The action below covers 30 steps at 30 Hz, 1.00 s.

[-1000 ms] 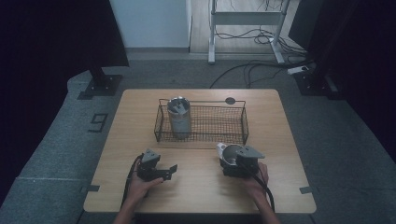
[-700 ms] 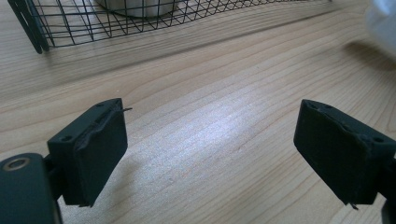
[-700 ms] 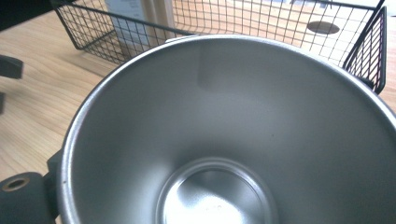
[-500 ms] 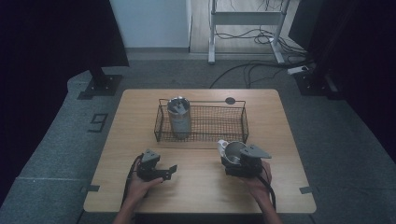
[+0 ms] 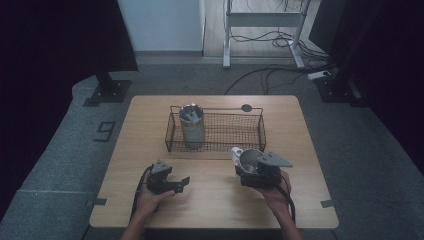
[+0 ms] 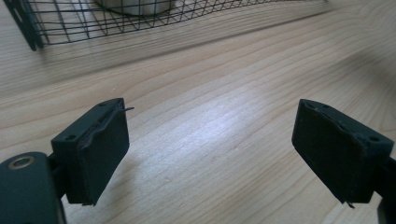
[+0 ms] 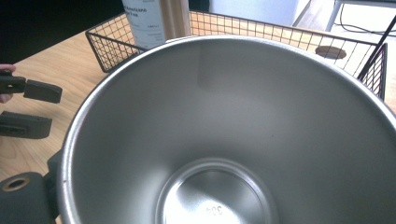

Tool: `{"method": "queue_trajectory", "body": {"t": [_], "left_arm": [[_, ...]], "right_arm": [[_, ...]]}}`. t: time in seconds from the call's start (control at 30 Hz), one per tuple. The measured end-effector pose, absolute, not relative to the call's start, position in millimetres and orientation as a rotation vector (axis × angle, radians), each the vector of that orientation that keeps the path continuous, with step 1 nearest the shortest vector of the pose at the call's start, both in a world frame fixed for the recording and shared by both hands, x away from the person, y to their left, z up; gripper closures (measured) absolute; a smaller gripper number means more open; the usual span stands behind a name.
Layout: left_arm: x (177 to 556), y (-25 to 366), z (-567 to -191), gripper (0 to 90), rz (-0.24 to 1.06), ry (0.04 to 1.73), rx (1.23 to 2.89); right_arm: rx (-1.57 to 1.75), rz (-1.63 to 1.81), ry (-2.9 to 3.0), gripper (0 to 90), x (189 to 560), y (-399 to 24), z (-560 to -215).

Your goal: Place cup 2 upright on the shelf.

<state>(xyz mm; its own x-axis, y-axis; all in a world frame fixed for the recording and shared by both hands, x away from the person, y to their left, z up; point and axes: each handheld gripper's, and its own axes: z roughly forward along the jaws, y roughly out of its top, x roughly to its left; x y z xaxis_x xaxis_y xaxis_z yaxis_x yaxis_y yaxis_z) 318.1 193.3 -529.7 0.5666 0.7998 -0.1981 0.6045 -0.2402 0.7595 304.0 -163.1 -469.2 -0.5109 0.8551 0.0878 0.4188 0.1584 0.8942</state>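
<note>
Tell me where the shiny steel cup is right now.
The shiny steel cup is in the right tool, at the high view's lower right, just in front of the black wire basket on the wooden table.

Ahead of my left tool (image 5: 184, 183) the wooden surface (image 5: 210, 200) lies bare all the way to the near wall of the wire basket (image 5: 220, 131), which bars the way across the middle. Inside it, a tall metal canister (image 5: 191, 124) stands at the left end; the rest of its floor is open from above. Between my two tools there is a clear strip of board. The steel cup (image 5: 249, 159) carried in my right tool (image 5: 257, 172) sits just before the basket's near rim, crowding that side.
</note>
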Motion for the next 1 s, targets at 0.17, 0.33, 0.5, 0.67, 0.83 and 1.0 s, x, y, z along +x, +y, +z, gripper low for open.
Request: {"method": "queue_trajectory", "body": {"t": [0.17,0.33,0.5,0.67,0.83,1.0], "left_arm": [[318,194,-529,11.3,0.304,1.130,1.954],[318,195,-529,11.3,0.306,1.134,1.953],[318,195,-529,11.6,0.306,1.137,1.953],[318,196,-529,12.3,0.305,1.139,1.950],[318,196,-529,12.3,0.304,1.140,1.951],[318,197,-529,12.4,0.304,1.143,1.948]], "right_arm": [[1.189,1.324,2.003,6.7,305,-162,-460],[1.176,1.347,1.998,6.7,307,-161,-451],[1.166,1.363,1.994,6.7,309,-160,-444],[1.156,1.373,1.992,6.7,311,-160,-438],[1.161,1.391,1.988,6.7,313,-160,-432],[1.164,1.400,1.979,6.7,317,-159,-428]]}}
